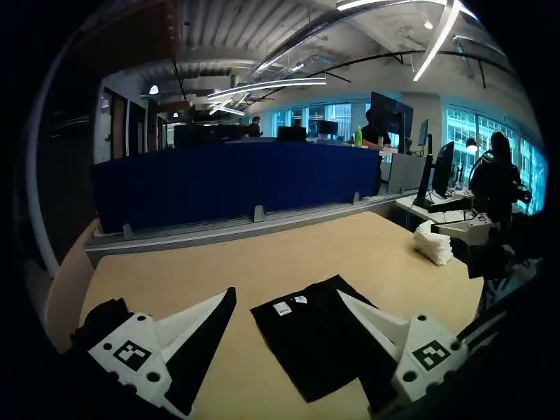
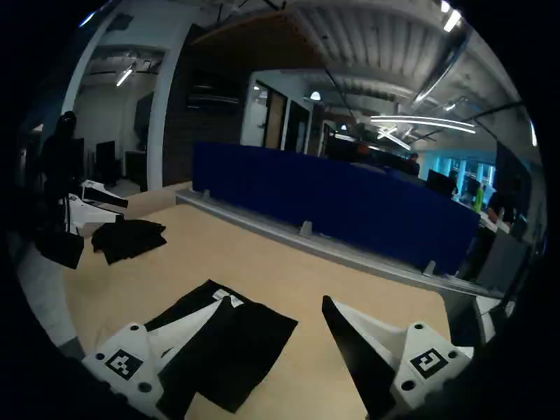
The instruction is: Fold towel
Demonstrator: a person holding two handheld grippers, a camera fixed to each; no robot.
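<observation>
Lying on table (image 1: 280, 255): black towel (image 1: 308, 343) | left gripper (image 1: 285, 292), right gripper (image 2: 276, 301): jaws apart

Support surface: table (image 1: 280, 259), light wood top, rounded corners. Far edge bordered by grey rail (image 1: 238, 227) carrying blue partition (image 1: 231, 182).

Items directly on top:
- Flat black cloth (image 1: 308, 336), white label near one edge, folded to rough rectangle, lying mid-table.
- Crumpled black cloth (image 1: 105, 313), heaped near corner, well apart from flat cloth.
- White folded towels (image 1: 432, 243), stacked, at opposite side edge as seen in left gripper view.
</observation>
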